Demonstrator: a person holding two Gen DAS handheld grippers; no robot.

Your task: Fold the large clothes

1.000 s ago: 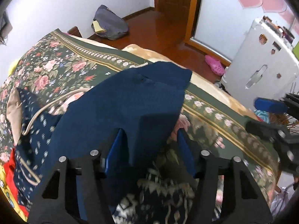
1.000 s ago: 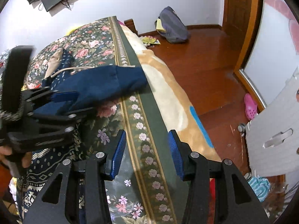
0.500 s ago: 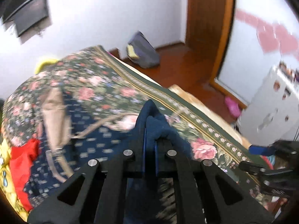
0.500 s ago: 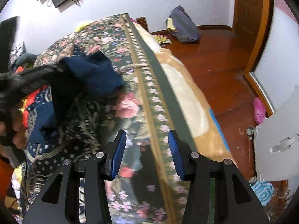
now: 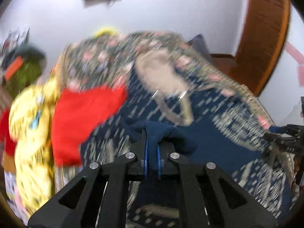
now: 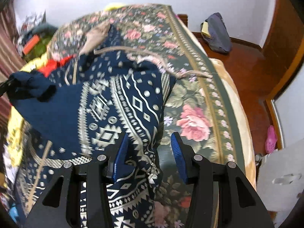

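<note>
While a bunched fold of plain navy cloth sits clamped between its fully closed blue pads, the left claw (image 5: pixel 152 153) carries one edge of the navy patterned garment (image 6: pixel 121 102) above the bed (image 6: pixel 191 121), toward the side where a red garment (image 5: pixel 83 117) and a yellow printed cloth (image 5: pixel 30 133) are heaped. From the right wrist view, the right claw (image 6: pixel 150 157) hangs with its pads wide apart and grips nothing, though the garment's near-side edge lies between them. By the look of it the fold is only in its first stage: one flap is lifted and turned over, showing the plain navy underside, and nothing is yet laid flat or squared. Spread on the floral bedspread, the garment runs lengthwise along the bed, from its near end by the right claw toward the headboard wall, its tan-trimmed far end pointing at that wall; the left view is too blurred to confirm finer detail.
</note>
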